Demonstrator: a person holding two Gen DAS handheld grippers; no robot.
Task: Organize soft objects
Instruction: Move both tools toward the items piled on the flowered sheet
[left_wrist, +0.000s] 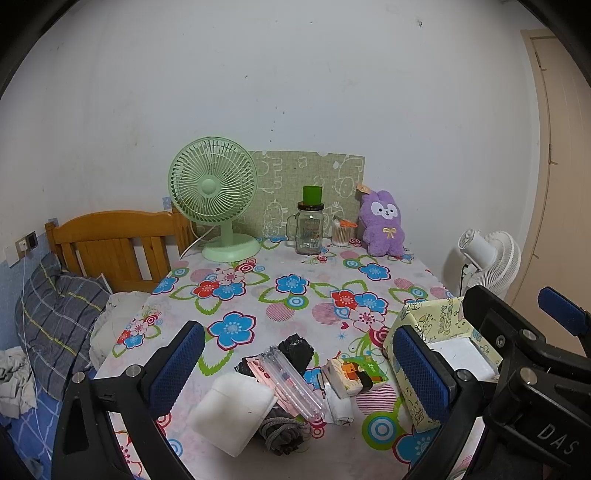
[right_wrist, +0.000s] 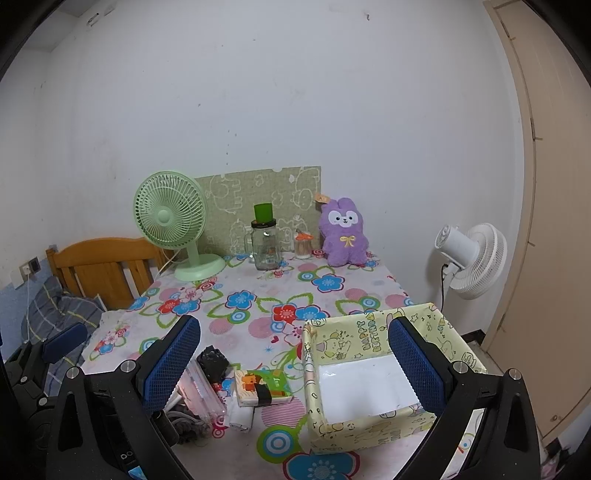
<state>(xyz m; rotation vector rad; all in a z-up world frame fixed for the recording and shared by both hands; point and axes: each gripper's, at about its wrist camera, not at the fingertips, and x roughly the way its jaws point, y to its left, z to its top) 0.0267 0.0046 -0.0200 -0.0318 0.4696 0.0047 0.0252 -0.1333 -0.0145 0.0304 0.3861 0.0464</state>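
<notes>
Both the left gripper (left_wrist: 299, 369) and right gripper (right_wrist: 295, 363) hover with jaws wide and empty, the soft pile (left_wrist: 273, 391) at table (left_wrist: 295, 306) 6 o'clock, box (right_wrist: 369, 384) at 4 o'clock.

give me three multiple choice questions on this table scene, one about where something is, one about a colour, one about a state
1. Where is the purple plush toy?
A. inside the yellow box
B. at the far edge of the table, by the wall
C. on the bed

2. What colour is the desk fan on the table?
A. light green
B. red
C. black

3. What is in the yellow box?
A. the plush toy
B. the glass jar
C. nothing, its white bottom is bare

Answers:
1 B, it sits against the wall right of the glass jar.
2 A, cage, stem and base are all pale green.
3 C, the right wrist view shows only its white floor, between the open right tongs.
</notes>
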